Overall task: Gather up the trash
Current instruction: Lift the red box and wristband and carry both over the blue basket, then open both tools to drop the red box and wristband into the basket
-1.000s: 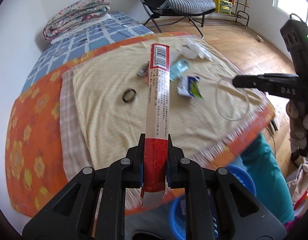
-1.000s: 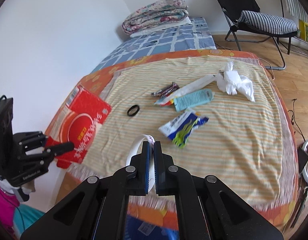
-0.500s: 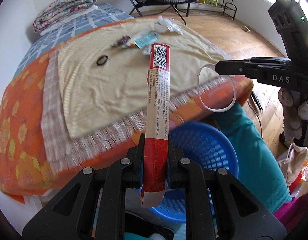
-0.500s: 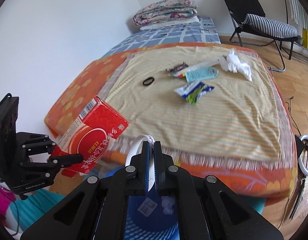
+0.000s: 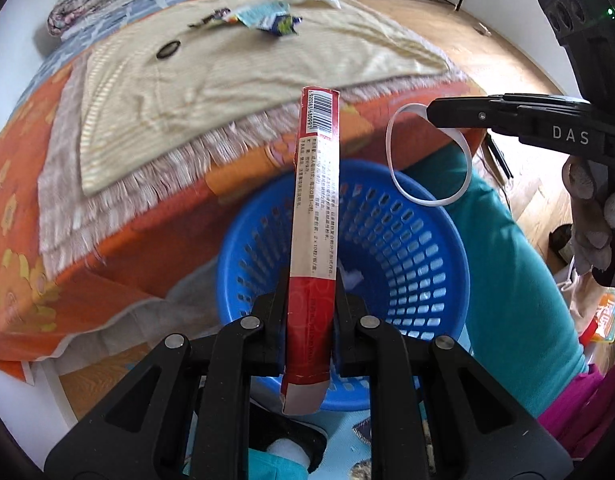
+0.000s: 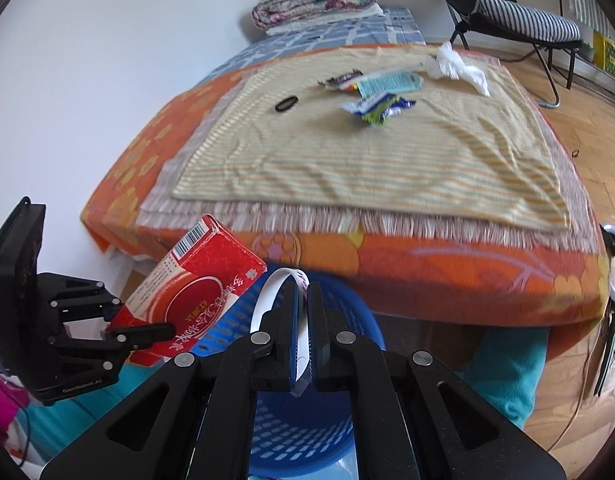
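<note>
1. The left tongs [image 5: 309,320] clamp the lower end of a flat red carton [image 5: 315,216], which stands up out of the jaws with its barcode end uppermost, above the blue basket [image 5: 407,248].
2. The blue basket stands on the floor against the foot of the bed [image 6: 387,256], with a few white scraps [image 5: 353,278] lying inside it.
3. The right tongs [image 6: 303,312] are closed on a thin white loop [image 5: 427,160], which hangs over the basket's far rim.
4. On the striped blanket [image 6: 347,160] covering the bed lie a black ring [image 6: 286,104], several wrappers [image 6: 377,92] and a crumpled white tissue [image 6: 455,66], well apart from both tongs.
</note>
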`<state>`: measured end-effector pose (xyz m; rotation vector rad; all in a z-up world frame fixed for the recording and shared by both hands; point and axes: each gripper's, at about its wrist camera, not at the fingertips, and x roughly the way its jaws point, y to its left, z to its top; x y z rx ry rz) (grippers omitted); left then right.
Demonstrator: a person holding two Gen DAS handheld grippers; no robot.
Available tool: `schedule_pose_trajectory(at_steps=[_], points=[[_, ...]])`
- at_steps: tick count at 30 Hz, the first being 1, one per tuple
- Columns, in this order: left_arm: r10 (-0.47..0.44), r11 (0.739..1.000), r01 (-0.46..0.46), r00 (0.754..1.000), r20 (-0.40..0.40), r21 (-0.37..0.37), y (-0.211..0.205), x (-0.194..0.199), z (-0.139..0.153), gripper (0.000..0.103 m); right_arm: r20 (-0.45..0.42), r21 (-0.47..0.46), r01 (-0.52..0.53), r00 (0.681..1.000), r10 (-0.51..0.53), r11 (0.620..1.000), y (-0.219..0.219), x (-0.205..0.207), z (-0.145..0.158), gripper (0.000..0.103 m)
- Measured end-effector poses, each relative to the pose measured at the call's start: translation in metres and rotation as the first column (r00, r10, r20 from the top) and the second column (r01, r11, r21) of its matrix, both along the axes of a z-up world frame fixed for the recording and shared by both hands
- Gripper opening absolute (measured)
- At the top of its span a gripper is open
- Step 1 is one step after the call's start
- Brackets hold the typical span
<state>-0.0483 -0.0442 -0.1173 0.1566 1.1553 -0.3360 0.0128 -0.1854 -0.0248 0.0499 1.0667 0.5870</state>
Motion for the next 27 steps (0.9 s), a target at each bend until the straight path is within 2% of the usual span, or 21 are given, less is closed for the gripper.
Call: schedule_pose_trajectory(at_steps=[12, 24, 27], points=[[0.000, 1.000, 0.001, 0.998, -0.057, 0.015, -0.001, -0.009, -0.027, 0.015, -0.046, -0.032, 0.000, 0.999, -0.002, 0.999, 0.004, -0.018, -0.029, 0.003], [-0.015, 0.999, 0.018, 0.997, -0.077, 0.030, -0.006, -0.013, -0.038, 0.016, -0.090, -0.051, -0.007, 0.996, 0.002, 0.999, 0.008, -0.024, -0.047, 0.003], [-0.016, 0.999, 0.019, 0.997, -0.077, 0.036, -0.007, -0.012, -0.039, 0.019, -0.096, -0.053, -0.006, 0.995, 0.000, 0.999, 0.009, -0.024, -0.050, 0.003]])
